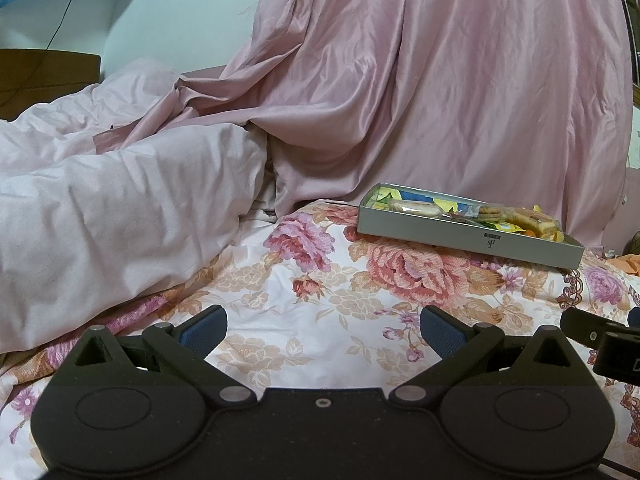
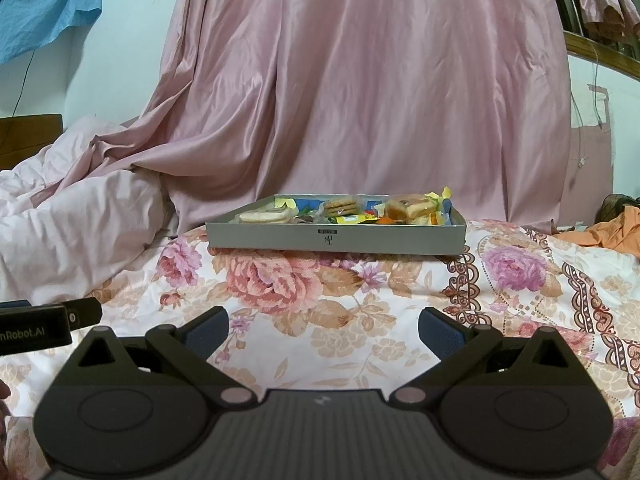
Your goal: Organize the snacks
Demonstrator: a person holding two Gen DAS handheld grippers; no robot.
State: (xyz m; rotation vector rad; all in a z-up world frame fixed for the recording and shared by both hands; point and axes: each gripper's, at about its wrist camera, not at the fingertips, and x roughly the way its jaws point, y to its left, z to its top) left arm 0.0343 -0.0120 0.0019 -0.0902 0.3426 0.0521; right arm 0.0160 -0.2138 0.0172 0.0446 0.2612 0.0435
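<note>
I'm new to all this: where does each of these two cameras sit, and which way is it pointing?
Left wrist: sits on the left gripper, looking forward over the flowered bedspread; the snack box lies ahead to the right, with the other gripper's tip at the right edge.
Right wrist: sits on the right gripper, facing the snack box straight on; the other gripper's tip shows at left.
Shared: the box, the bedspread, the pink curtain.
</note>
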